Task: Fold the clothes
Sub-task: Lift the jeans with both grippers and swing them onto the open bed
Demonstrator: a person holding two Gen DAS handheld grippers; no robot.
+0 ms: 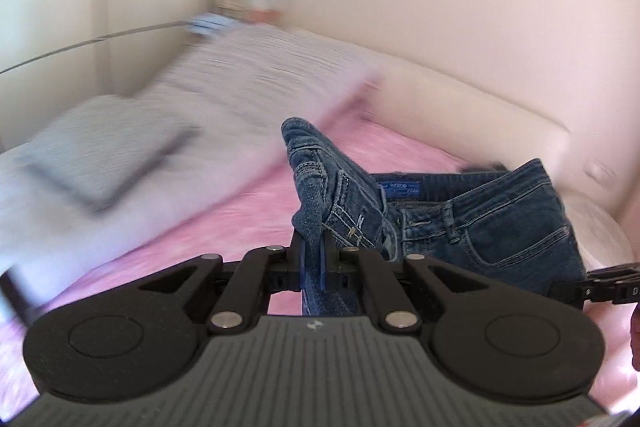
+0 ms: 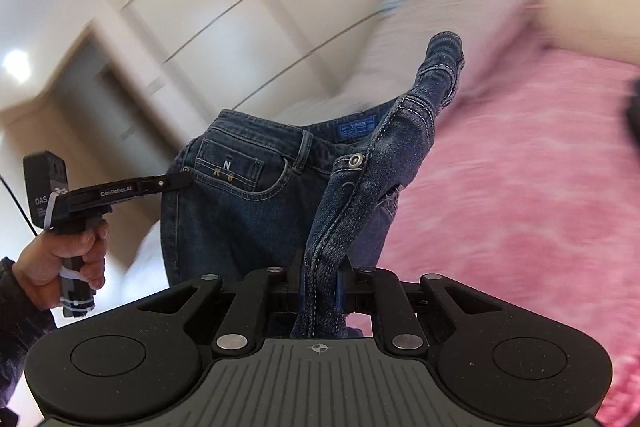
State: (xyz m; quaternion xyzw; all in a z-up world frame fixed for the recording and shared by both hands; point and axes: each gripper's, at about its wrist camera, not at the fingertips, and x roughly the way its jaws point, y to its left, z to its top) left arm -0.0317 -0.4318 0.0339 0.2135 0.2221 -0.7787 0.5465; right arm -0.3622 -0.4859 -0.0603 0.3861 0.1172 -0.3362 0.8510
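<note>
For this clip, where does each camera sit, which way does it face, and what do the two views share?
Left wrist: on the left gripper, facing jeans over the pink bed cover; its own jaws pinch denim.
Right wrist: on the right gripper, facing the jeans waistband; jaws pinch denim, and the person's left hand shows.
Shared: the jeans, the bed, the wardrobe.

Bright daylight, background motion-blurred (fisheye-warped edges).

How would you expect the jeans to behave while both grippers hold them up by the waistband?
The jeans are probably floppy: denim droops between the left gripper and the right gripper. They seem fairly heavy, hanging straight down. The thick seamed waistband pinched in both shut jaws likely resists slipping.
</note>
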